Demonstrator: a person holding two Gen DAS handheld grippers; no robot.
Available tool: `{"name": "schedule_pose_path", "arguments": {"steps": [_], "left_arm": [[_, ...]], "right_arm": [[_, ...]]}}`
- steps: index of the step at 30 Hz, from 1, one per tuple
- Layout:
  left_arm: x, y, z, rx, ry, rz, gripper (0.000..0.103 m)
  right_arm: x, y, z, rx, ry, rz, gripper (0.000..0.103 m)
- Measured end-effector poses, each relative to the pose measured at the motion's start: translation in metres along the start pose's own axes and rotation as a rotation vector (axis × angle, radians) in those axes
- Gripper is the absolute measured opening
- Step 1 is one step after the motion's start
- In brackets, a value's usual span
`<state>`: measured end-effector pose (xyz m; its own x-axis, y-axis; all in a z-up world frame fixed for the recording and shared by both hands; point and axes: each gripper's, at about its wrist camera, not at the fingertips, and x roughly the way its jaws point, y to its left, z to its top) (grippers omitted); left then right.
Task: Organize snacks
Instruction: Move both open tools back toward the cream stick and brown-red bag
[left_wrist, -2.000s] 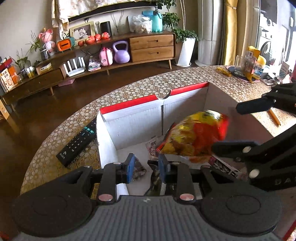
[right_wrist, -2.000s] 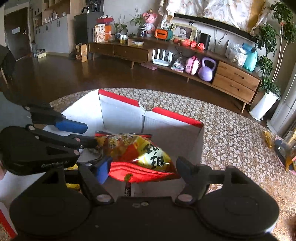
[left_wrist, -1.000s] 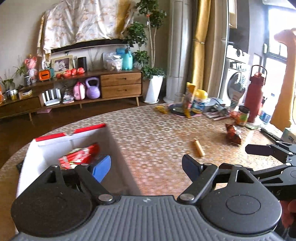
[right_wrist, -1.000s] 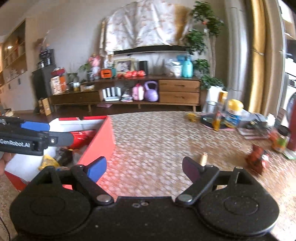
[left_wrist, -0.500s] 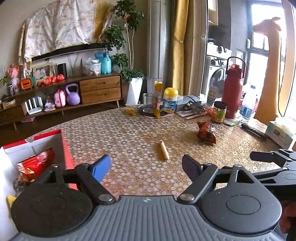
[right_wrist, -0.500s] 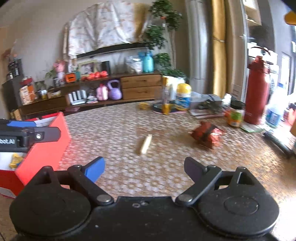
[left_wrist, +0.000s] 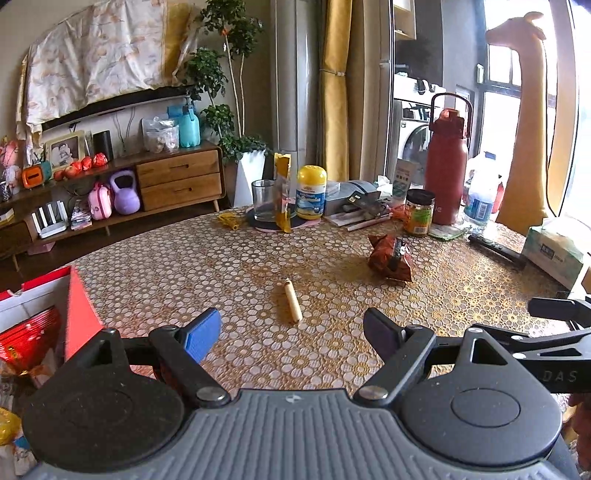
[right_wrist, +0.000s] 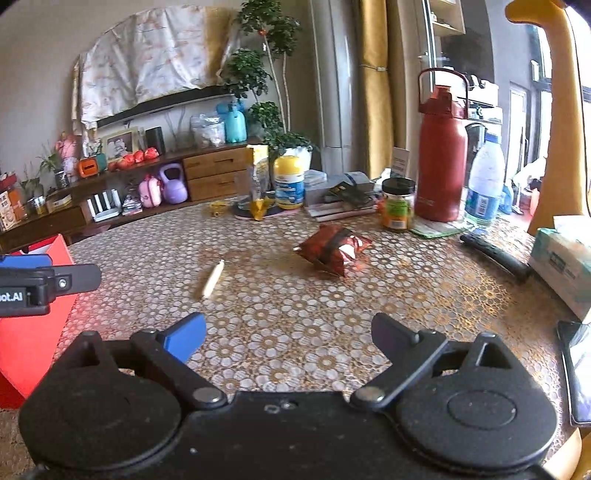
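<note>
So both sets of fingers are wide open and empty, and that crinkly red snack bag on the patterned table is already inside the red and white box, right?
Not quite. The crinkly red snack bag is not inside the red and white box; it lies out on the patterned table, as the right wrist view shows. The rest holds: the left gripper and right gripper both have fingers wide open and empty.

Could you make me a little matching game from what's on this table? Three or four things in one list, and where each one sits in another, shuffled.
Things:
1. red box
2. small tan stick snack
3. crumpled red snack bag
4. tall red bottle

Places:
A. standing at the table's far side
B. at the far left table edge
C. lying mid-table, just ahead of the left gripper
D. lying right of the stick

Pairs: 1-B, 2-C, 3-D, 4-A
</note>
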<state>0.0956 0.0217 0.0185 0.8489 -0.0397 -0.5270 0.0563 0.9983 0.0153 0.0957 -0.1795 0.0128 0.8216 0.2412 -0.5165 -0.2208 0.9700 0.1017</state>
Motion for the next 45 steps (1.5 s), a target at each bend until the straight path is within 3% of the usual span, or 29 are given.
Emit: {"name": "schedule_pose_path", "arguments": {"steps": [12, 24, 26, 28, 33, 37, 42, 45], "left_arm": [[0.068, -0.016, 0.001, 0.012, 0.035, 0.003, 0.084], [0.136, -0.027, -0.003, 0.031, 0.061, 0.032, 0.084], [0.146, -0.028, -0.002, 0.030, 0.061, 0.036, 0.080], [0.158, -0.029, -0.002, 0.043, 0.067, 0.044, 0.067], [0.179, -0.027, -0.003, 0.045, 0.080, 0.057, 0.062], [0.192, -0.023, -0.006, 0.025, 0.114, 0.062, 0.048], [0.196, -0.020, -0.009, 0.014, 0.124, 0.077, 0.047], [0.197, -0.016, -0.010, -0.006, 0.126, 0.059, 0.041]], "right_arm": [[0.013, -0.031, 0.006, 0.056, -0.012, -0.040, 0.102], [0.052, -0.053, 0.013, 0.075, 0.014, -0.049, 0.102], [0.059, -0.055, 0.014, 0.077, 0.018, -0.045, 0.102], [0.066, -0.056, 0.015, 0.078, 0.023, -0.046, 0.102], [0.085, -0.060, 0.020, 0.085, 0.036, -0.048, 0.102], [0.099, -0.061, 0.027, 0.087, 0.033, -0.044, 0.102], [0.116, -0.056, 0.041, 0.068, 0.022, -0.036, 0.102], [0.128, -0.052, 0.050, 0.060, 0.012, -0.041, 0.102]]}}
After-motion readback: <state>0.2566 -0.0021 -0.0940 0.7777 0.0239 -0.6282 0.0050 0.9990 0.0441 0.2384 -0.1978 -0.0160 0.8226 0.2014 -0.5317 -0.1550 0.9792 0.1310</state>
